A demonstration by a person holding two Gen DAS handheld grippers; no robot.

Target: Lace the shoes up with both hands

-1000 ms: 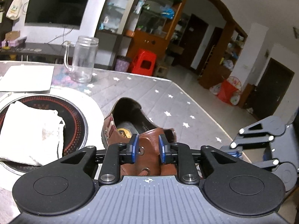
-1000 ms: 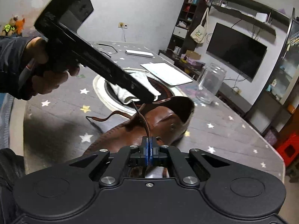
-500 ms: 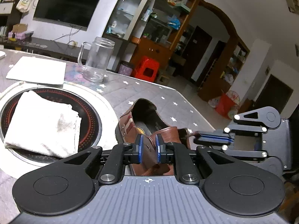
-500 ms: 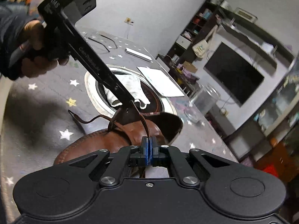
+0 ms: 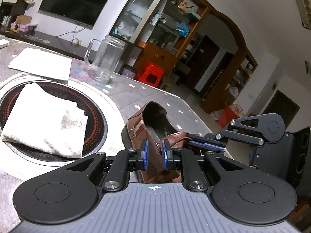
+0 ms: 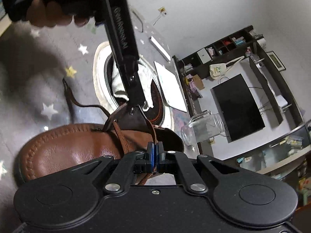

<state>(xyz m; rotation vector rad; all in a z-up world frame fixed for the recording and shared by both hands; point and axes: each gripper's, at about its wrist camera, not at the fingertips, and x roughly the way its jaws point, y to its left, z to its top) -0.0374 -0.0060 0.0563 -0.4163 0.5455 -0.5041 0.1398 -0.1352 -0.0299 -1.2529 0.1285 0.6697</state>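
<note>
A brown leather shoe (image 5: 149,116) lies on the star-patterned table with its opening towards the far side. My left gripper (image 5: 155,154) is shut on the shoe's leather eyelet flap, which stands between the blue pads. In the right wrist view, the left gripper (image 6: 134,108) reaches down from the upper left and pinches that flap above the shoe (image 6: 68,147). My right gripper (image 6: 155,155) is shut on the brown shoelace (image 6: 151,130), which runs taut from the pads to the flap. From the right, the right gripper (image 5: 189,137) points at the shoe. The lace's other end (image 6: 70,95) trails on the table.
A glass mug (image 5: 104,60) stands beyond the shoe. A white cloth (image 5: 44,116) lies on a round black hob set in the table, and a white sheet (image 5: 40,64) lies behind it. The table edge (image 5: 194,112) runs close to the shoe's right. A hand (image 6: 48,13) holds the left gripper.
The left jaws have narrowed onto the leather flap. The right gripper has rolled and come in closer beside the shoe, still holding the lace. The left gripper has shifted slightly and rolled.
</note>
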